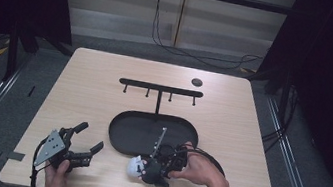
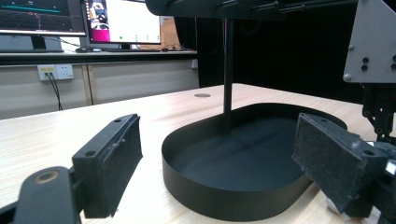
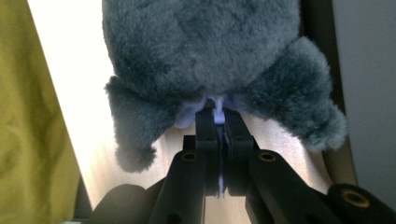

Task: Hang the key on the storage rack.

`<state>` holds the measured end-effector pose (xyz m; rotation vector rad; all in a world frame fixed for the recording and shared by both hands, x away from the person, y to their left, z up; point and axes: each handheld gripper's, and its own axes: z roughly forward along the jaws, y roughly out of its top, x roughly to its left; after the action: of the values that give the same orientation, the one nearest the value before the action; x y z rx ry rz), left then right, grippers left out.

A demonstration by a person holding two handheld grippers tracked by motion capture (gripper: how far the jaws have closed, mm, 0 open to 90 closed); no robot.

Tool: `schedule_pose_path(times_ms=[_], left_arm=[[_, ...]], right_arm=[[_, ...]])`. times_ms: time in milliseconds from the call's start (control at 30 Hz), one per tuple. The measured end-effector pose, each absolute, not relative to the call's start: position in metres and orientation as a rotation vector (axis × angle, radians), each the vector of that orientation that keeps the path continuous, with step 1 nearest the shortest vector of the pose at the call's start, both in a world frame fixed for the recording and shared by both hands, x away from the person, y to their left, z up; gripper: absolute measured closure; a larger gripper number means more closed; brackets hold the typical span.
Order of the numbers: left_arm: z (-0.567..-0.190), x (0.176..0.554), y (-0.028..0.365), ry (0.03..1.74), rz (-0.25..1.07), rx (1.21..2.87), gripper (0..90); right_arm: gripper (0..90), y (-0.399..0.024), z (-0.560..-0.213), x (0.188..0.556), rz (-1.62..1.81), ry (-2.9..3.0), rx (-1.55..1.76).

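Fig.: R gripper (image 1: 155, 170) at near edge of the surface (image 1: 94, 87), its jaws pinched tight on a thin pale-blue tab (image 3: 219, 115) at the underside of a grey plush toy (image 3: 210, 56). Toy lies straight ahead of the jaw tips, touching them, just beside the near rim of the black oval tray (image 1: 121, 129). L gripper (image 1: 88, 144) rests w/ jaws spread wide, nothing between them, well apart from toy; tray & its hook stand (image 1: 160, 88) ahead.

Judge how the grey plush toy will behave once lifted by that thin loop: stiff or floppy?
Probably floppy: the plush toy looks soft and furry. Since the right gripper pinches only the pale loop, it may dangle and swing. It seems light.
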<state>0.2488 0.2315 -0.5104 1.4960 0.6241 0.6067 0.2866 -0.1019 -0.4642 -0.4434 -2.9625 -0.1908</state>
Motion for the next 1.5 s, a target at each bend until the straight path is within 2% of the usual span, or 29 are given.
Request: schedule_pose_path(times_ms=[333, 1033, 1500], left_arm=[[-0.510, 0.249, 0.232, 0.624, 0.610, 1.495, 15.2], [-0.510, 0.249, 0.232, 0.625, 0.609, 1.497, 15.2], [-0.510, 0.249, 0.232, 0.625, 0.606, 1.498, 15.2]], right_arm=[[87.0, -0.103, -0.428, 0.289, -0.295, -2.955, -0.439], [87.0, -0.076, -0.363, 0.299, -0.301, -2.988, -0.330], [86.9, -0.057, -0.341, 0.321, -0.199, -3.021, -0.294]])
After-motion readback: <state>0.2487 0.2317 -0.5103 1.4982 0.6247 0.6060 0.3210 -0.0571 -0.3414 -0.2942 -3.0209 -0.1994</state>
